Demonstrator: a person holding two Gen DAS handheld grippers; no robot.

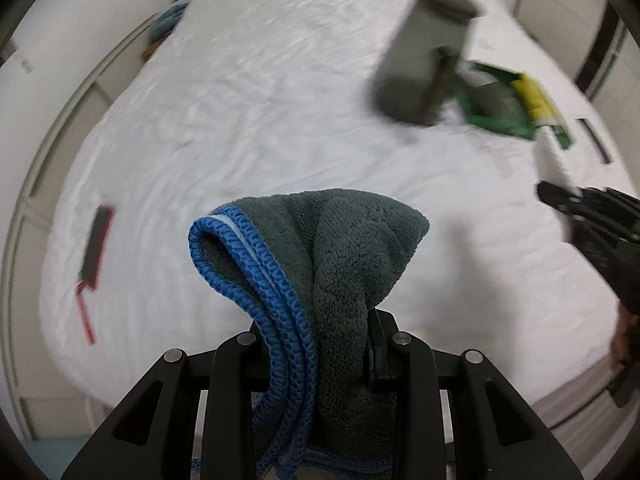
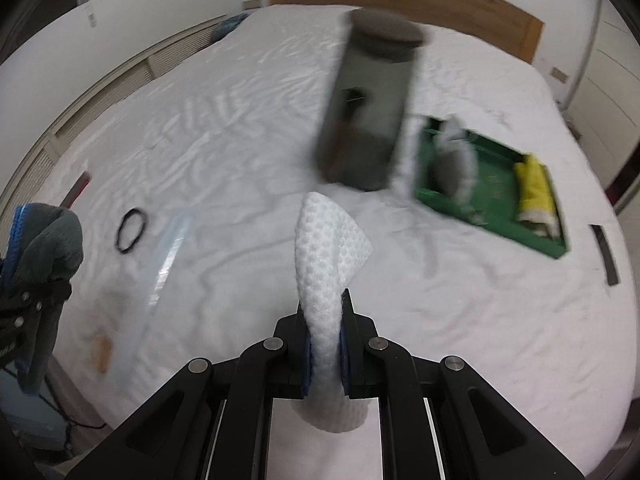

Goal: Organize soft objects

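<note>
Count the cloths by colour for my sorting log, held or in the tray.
Grey with blue edge: 1, grey towel in left gripper
White: 1, white cloth in right gripper
Yellow: 1, yellow cloth in green tray
Total: 3

We see a grey fleece towel [image 1: 344,248] with blue stitched edging, bunched and draped, hanging above the white bed [image 1: 240,120]. A white waffle-textured cloth [image 2: 328,248] stands folded in a peak above the same bed, nearer than the green tray [image 2: 496,196].
</note>
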